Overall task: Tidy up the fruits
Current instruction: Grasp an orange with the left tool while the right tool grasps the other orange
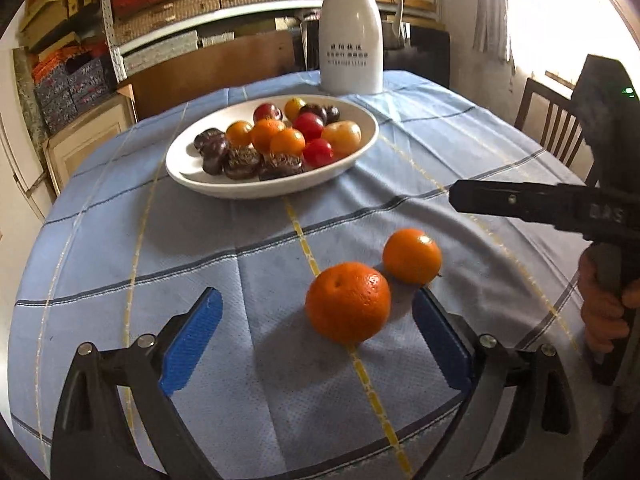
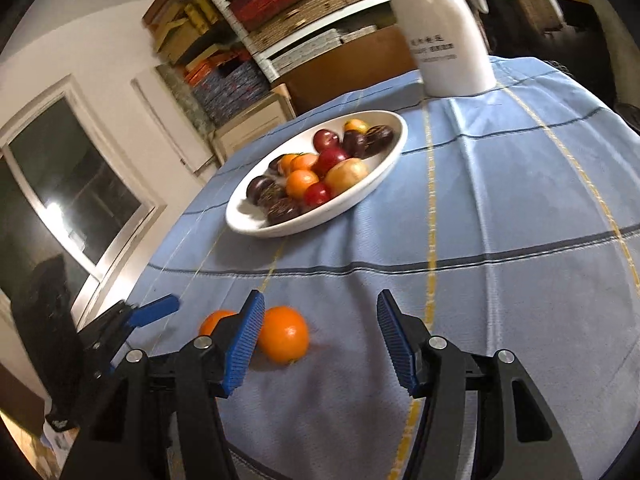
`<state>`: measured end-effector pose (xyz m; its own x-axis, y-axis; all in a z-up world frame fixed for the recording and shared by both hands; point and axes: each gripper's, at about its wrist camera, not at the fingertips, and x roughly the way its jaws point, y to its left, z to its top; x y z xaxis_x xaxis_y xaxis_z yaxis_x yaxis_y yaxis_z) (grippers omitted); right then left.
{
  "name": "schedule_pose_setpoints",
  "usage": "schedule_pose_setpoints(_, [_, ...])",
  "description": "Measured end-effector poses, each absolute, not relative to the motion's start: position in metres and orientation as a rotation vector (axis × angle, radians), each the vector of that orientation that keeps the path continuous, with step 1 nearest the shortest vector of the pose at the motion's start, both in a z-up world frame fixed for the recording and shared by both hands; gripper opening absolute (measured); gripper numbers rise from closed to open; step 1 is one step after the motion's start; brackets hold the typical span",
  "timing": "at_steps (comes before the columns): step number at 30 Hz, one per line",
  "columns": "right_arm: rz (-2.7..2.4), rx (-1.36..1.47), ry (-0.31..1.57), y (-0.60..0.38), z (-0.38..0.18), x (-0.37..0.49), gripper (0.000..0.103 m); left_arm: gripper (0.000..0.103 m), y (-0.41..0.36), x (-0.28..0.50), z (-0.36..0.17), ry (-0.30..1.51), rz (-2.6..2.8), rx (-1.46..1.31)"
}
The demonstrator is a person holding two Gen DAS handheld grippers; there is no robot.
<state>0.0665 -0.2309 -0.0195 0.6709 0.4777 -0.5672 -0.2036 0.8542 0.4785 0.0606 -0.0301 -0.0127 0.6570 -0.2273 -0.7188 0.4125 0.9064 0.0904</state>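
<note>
Two oranges lie on the blue tablecloth. The bigger orange [image 1: 348,301] sits between the tips of my open left gripper [image 1: 316,300], nearer its right pad; no pad touches it. The smaller orange [image 1: 412,255] lies just behind it to the right. A white oval bowl [image 1: 200,176] further back holds several small fruits, orange, red and dark. My right gripper [image 2: 320,320] is open and empty, with one orange [image 2: 285,334] just right of its left pad and the other orange [image 2: 214,320] partly hidden behind that pad. The right gripper also shows at the right edge of the left wrist view [image 1: 520,200].
A white thermos jug [image 1: 351,32] stands at the table's far edge behind the bowl. A wooden chair [image 1: 552,128] is at the far right. Shelves with boxes [image 1: 168,8] fill the back wall. The bowl also shows in the right wrist view [image 2: 372,192].
</note>
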Motion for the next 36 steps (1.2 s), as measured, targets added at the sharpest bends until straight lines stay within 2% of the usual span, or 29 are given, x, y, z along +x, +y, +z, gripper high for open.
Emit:
schedule_pose_setpoints(2, [0.400, 0.399, 0.753, -0.230, -0.021, 0.067, 0.059, 0.078, -0.030, 0.064, -0.016, 0.791, -0.369, 0.253])
schedule_pose_setpoints(16, [0.410, 0.400, 0.759, -0.227, -0.020, 0.065, 0.059, 0.077, -0.041, 0.077, -0.027, 0.849, -0.405, 0.262])
schedule_pose_setpoints(18, [0.410, 0.400, 0.760, -0.228, -0.020, 0.065, 0.059, 0.073, -0.041, 0.077, -0.028, 0.849, -0.413, 0.259])
schedule_pose_setpoints(22, [0.413, 0.402, 0.770, -0.228, -0.021, 0.065, 0.059, 0.048, -0.041, 0.078, -0.028, 0.855, -0.462, 0.226])
schedule_pose_setpoints(30, [0.414, 0.394, 0.800, -0.224, -0.024, 0.070, 0.059, 0.046, -0.001, 0.085, -0.020, 0.825, -0.360, 0.085])
schedule_pose_setpoints(36, [0.414, 0.181, 0.854, -0.182, -0.021, 0.074, 0.059, 0.046, 0.018, 0.094, -0.020, 0.832, -0.293, 0.027])
